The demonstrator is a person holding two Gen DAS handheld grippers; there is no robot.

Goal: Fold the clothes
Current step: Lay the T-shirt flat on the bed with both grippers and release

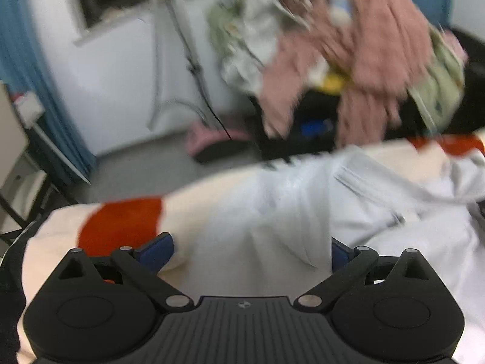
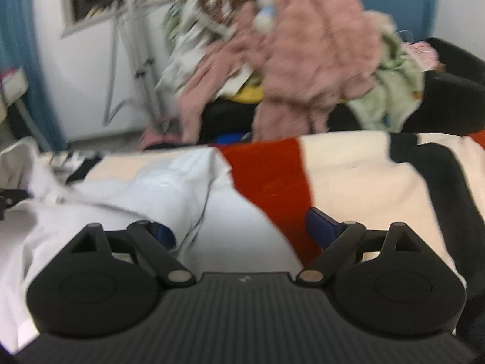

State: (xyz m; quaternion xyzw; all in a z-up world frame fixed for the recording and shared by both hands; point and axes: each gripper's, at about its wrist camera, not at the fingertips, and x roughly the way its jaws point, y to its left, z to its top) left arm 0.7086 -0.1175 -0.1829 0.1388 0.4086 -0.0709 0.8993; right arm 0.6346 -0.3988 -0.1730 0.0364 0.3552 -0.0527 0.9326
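White garment [image 1: 291, 212] spread rumpled over a cream cover with red and black stripes [image 2: 357, 176]. Left gripper [image 1: 251, 251] wide open, blue pads on either side of a fold of the white cloth, nothing clamped. Right gripper [image 2: 242, 227] also wide open, empty, over the garment's edge beside the red stripe [image 2: 269, 176]. Behind, a blurred heap of pink and green clothes [image 2: 303, 45].

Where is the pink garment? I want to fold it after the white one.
The pink garment hangs in the heap of clothes beyond the far edge of the cream-and-red blanket, upper middle-right in both wrist views, above the white garment.
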